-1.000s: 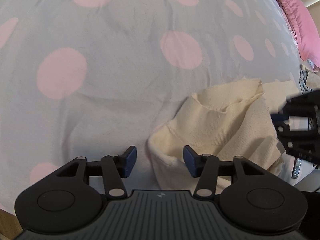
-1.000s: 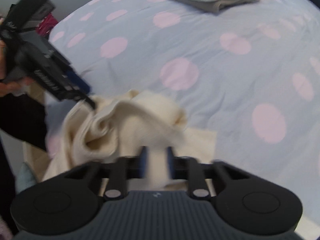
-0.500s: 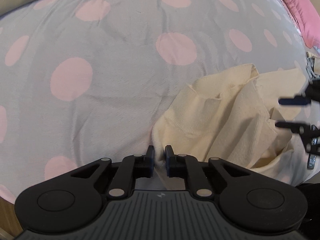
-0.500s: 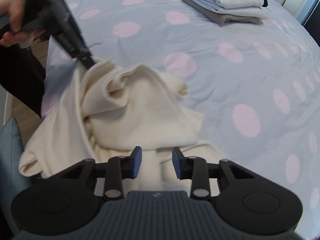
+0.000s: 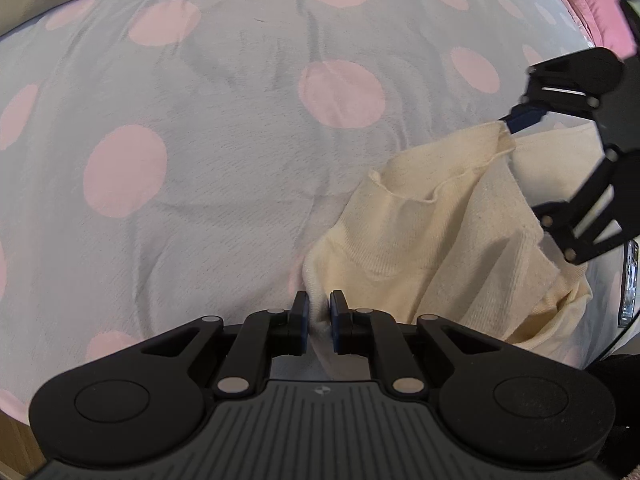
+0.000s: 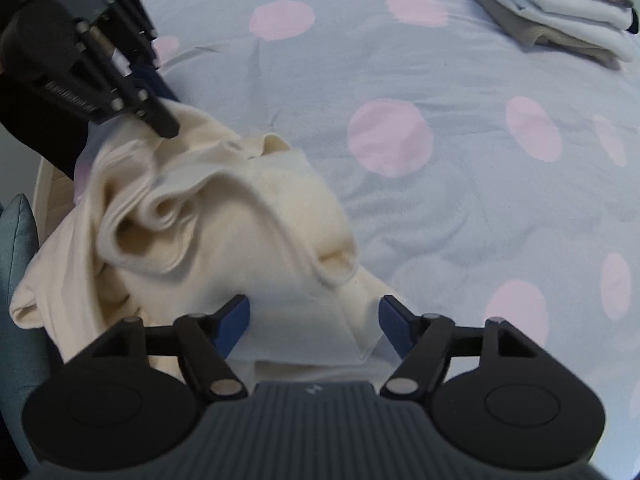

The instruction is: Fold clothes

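Pinching cream garment (image 5: 432, 240) corner, left gripper (image 5: 319, 316) clamped, right gripper (image 6: 314, 324) opening around cloth, garment bunched, no clear axis

Cream garment on a dotted sheet

The garment (image 5: 432, 240) is plain cream; the sheet (image 5: 224, 200) is pale grey-blue with large pink dots. Both grippers, left (image 5: 319, 316) and right (image 6: 314, 322), are black with blue pads (image 6: 234, 320). The stack (image 6: 560, 12) shows white, pale blue and beige.
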